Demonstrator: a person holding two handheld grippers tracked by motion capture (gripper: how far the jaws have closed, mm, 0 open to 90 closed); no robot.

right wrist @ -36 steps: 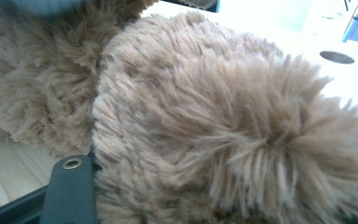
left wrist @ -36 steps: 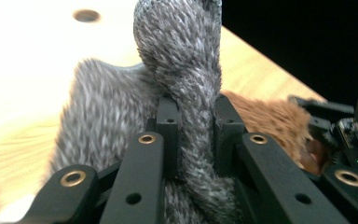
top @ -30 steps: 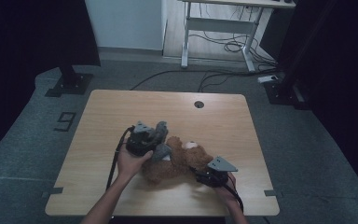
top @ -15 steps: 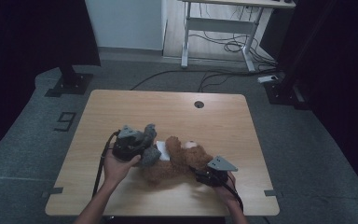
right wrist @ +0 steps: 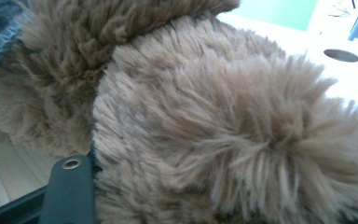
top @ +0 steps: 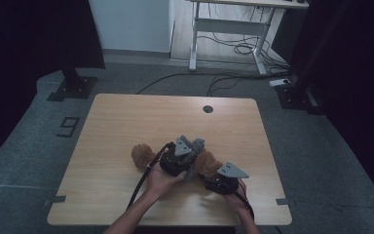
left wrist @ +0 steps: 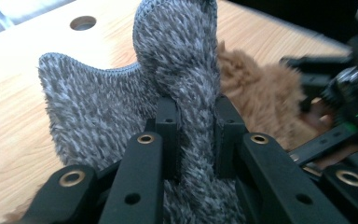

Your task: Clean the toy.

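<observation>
Plush bear [top: 205, 163], brown, lying on the wooden surface [top: 126, 122] at about 5 o'clock from its middle. Grey knit garment [left wrist: 177, 70]: soft, light, stretchy; take by a bunched fold. Left hand-held gripper [left wrist: 193, 121] clamped on that fold. Right hand-held gripper [top: 219, 183] buried in the fur, grip not discernible.

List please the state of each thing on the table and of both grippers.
Grey fuzzy garment: pinched in a fold, lifted partly off the toy.
Brown plush toy: lying on the table, partly under the garment.
Left gripper: shut on the garment.
Right gripper: pressed into the toy's fur; grip not clear.
Table: wooden, round hole near far edge.
</observation>
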